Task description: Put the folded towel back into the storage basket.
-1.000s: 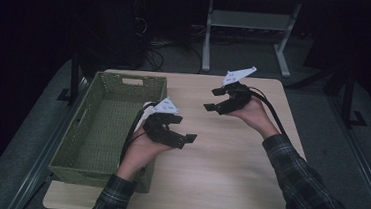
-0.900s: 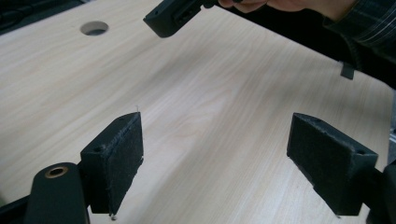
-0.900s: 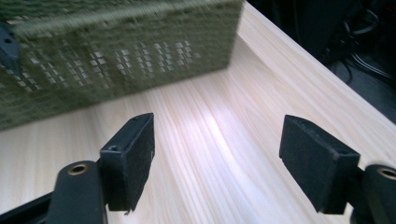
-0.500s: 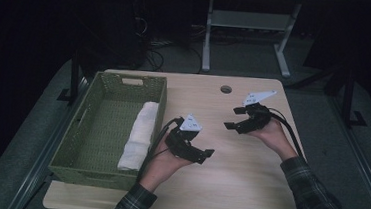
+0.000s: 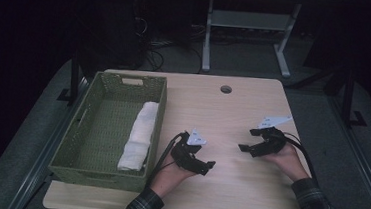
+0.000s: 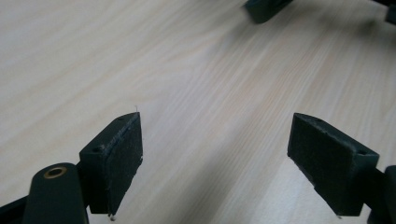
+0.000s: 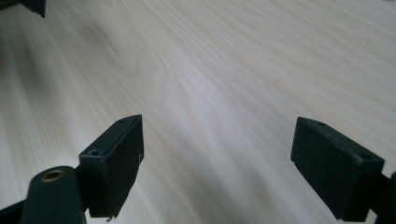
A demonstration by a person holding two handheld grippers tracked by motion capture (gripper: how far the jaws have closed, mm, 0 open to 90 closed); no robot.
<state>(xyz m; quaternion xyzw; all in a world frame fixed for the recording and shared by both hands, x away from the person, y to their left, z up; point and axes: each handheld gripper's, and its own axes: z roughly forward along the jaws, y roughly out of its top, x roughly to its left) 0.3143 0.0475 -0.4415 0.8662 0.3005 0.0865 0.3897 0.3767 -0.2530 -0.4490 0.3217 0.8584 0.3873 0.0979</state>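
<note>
Wooden table [image 5: 232, 118]: both claws, left [image 5: 209, 165] and right [image 5: 244, 148], seemingly released, grasping nothing.

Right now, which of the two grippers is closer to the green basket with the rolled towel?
The left gripper; it sits just beside the basket, while the right gripper is farther along the table.
</note>
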